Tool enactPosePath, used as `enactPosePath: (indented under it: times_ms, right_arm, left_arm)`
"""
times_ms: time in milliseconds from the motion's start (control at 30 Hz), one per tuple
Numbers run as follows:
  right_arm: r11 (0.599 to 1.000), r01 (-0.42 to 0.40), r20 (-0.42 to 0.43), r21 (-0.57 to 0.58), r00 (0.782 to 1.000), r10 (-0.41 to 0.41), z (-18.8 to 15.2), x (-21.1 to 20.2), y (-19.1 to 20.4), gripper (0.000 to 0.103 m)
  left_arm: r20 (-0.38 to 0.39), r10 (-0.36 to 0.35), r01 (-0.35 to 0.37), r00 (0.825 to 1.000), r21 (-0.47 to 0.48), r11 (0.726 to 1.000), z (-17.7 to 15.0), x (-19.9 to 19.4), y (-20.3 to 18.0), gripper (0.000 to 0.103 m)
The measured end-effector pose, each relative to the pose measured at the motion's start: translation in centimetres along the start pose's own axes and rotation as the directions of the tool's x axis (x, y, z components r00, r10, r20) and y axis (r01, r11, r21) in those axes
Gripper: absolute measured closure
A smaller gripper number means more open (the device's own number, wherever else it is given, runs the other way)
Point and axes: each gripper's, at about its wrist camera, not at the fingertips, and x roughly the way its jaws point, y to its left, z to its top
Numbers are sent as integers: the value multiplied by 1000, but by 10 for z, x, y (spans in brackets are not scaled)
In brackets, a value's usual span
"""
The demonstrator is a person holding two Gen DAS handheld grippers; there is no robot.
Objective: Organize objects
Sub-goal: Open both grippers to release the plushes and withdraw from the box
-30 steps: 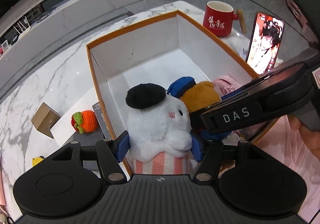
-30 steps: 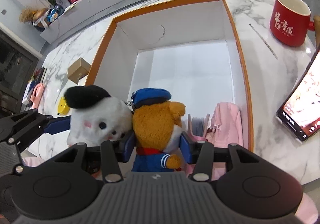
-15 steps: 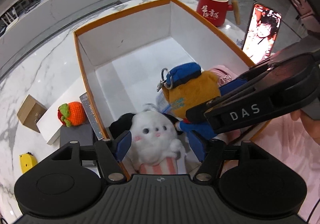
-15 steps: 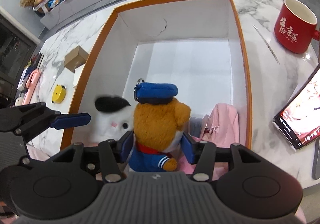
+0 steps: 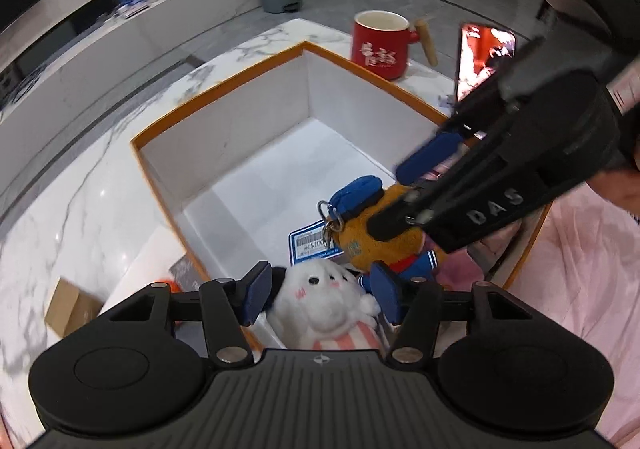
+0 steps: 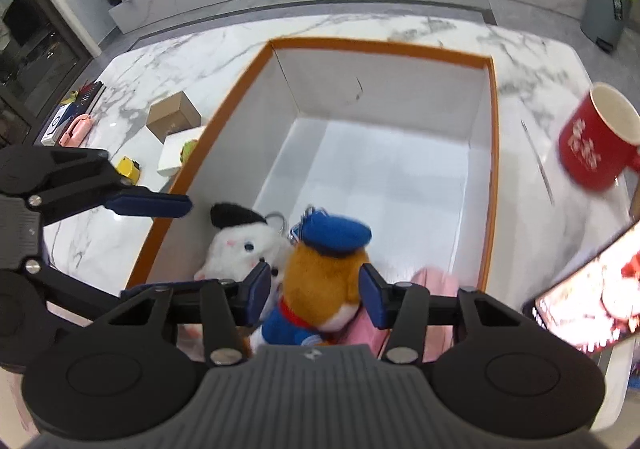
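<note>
Large rectangular cardboard box [image 6: 476,61], orange rim, smooth matte white walls, open top, sits on the glossy grey-veined marble table [image 6: 188,61]; deep and mostly bare, so likely the bin everything gets sorted into, with both plush toys parked at its near end where the hands reach first. Left gripper [image 5: 318,295], black frame with blue rubbery pads, straddles the white fluffy plush animal with black beret and pink-striped body [image 5: 320,299]; its jaws are closing, the toy sits between them, but in the left wrist view I see a gap at both pads, so not clamped yet. The toy looks to be resting low in the box's near corner, against the wall. Right gripper [image 6: 312,295], same build, brackets the orange-brown plush bear in blue cap and blue sailor suit [image 6: 320,273]; its jaws are closing too, pads at the fur on both sides, and contact is too close to call, so I can't tell whether it's gripped or released. The bear stands upright in the box, touching the white toy on one side, with a soft pink fabric pouch [image 6: 436,285] just beside it on the other. Both toys are soft and compressible with metal keyrings at the head; a printed blue-and-white tag [image 5: 312,245] lies flat on the floor behind them. A red glazed ceramic mug [image 5: 380,45] stands outside the box.
</note>
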Motion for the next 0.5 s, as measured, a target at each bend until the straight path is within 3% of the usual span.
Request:
enactPosePath:
  times_ms: [133,233,367,500]
  right_arm:
    - [999,23,16,-32,1000,-22,14,10,-2,52]
    - [997,47,-20,-59,999,-49,21,24,-5,53]
    - [999,-2,-79,-52,997,-2,19,40,-12,59]
    - [997,-76,-142,-24,987,72,20,55,-19,63]
  left_arm:
    - [-36,10,-7,999,83,997,1,16,-3,39]
    - [-55,5,3,998,136,991,-1,26,-3,39]
    - [-79,-21,38,997,225,974,-3,37,-4,39]
    - [-96,-36,59,995,243,968,-5,43,1,39]
